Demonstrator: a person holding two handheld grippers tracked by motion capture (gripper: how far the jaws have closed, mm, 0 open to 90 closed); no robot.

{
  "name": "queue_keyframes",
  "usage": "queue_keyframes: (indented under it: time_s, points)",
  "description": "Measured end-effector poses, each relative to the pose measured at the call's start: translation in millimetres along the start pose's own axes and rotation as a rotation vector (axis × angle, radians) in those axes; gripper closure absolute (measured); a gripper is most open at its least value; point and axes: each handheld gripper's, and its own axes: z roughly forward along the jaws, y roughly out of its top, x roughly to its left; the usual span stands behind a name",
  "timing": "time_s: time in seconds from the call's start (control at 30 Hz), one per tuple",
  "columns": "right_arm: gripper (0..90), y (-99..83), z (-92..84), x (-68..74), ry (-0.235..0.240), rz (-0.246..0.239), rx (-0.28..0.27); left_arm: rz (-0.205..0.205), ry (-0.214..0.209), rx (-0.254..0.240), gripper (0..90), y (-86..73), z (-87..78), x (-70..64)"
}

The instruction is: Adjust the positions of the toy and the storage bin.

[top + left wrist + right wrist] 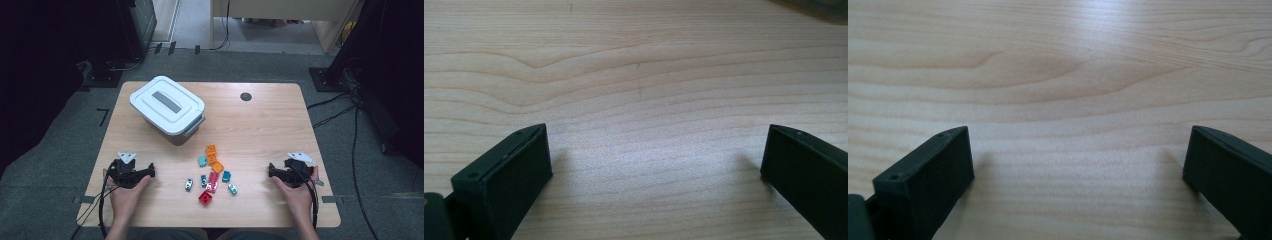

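Both forearms enter from the near table (pixel 150 205) edge, hands resting low on the wood. The left gripper (pixel 131 172) and right gripper (pixel 287 172) lie flat, well apart, jaws spread wide with nothing between them. Between the two grippers lies a cluster of small toy bricks (pixel 213 175), untouched. Farther back stands a lidded grey box (pixel 168 107).

No readable text or labels.

Orange, teal, red and pink bricks (pixel 212 172) are shown on a pale wood-grain table (pixel 260 130). The lidded box (pixel 168 109) is coloured grey.
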Motion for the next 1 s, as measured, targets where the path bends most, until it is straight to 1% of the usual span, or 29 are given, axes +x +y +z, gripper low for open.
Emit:
queue_keyframes:
  time_s: [0.03, 0.07, 0.1, 0.17, 0.2, 0.23, 0.3, 0.37, 0.47, 0.53, 0.6, 0.73, 0.87, 1.0]
  points:
    - [0.0, 0.0, 0.0, 0.0, 0.0, 0.0, 0.0, 0.0, 0.0, 0.0, 0.0, 0.0, 0.0, 0.0]
    - [0.0, -2.7, -2.9, -0.5, 0.014, -0.012, 0.001, 0.002, -0.004, 0.002, 0.0, 0.1, -0.2, 0.9]
    - [2.0, -2.9, -3.4, -0.1, 0.013, -0.013, -0.001, 0.002, -0.003, 0.003, 0.0, 0.1, -0.4, 1.6]
    - [9.3, -2.2, -6.6, 3.1, -0.01, -0.014, -0.025, 0.002, -0.002, 0.003, 0.0, 0.0, -0.4, 2.6]
    - [13.9, -1.2, -8.8, 5.3, -0.02, -0.015, -0.048, 0.001, -0.001, 0.003, 0.0, -0.1, -0.6, 2.9]
    - [13.9, 0.2, -10.7, 7.9, -0.03, -0.02, -0.068, 0.0, -0.002, 0.003, 0.0, -0.2, -0.6, 3.3]
    - [13.9, 3.3, -12.8, 12.9, -0.009, -0.033, -0.076, 0.002, -0.003, 0.005, 0.0, -0.1, -0.9, 3.8]
    - [14.0, 6.9, -15.3, 19.9, 0.017, -0.029, -0.08, 0.004, -0.006, 0.007, 0.2, 0.0, -1.3, 4.3]
    - [14.7, 13.7, -20.6, 32.1, 0.023, -0.035, -0.105, 0.006, -0.008, 0.013, 0.3, 0.3, -1.8, 4.9]
    - [14.9, 20.4, -25.0, 42.7, 0.047, -0.031, -0.114, 0.005, -0.01, 0.015, 0.3, 0.2, -2.4, 5.2]
    - [14.9, 28.0, -28.9, 55.5, 0.076, -0.041, -0.129, 0.002, -0.018, 0.014, 0.3, 0.5, -2.8, 6.0]
    - [14.1, 43.1, -34.2, 86.5, 0.113, -0.059, -0.165, -0.014, -0.03, 0.002, 0.3, 1.5, -4.3, 8.2]
    - [14.1, 58.9, -33.7, 116.0, 0.157, -0.091, -0.18, -0.011, -0.03, 0.001, 0.3, 1.8, -5.2, 8.3]
    - [14.2, 72.9, -31.0, 146.0, 0.197, -0.103, -0.19, -0.026, -0.036, -0.014, 0.3, 3.9, -7.8, 10.5]
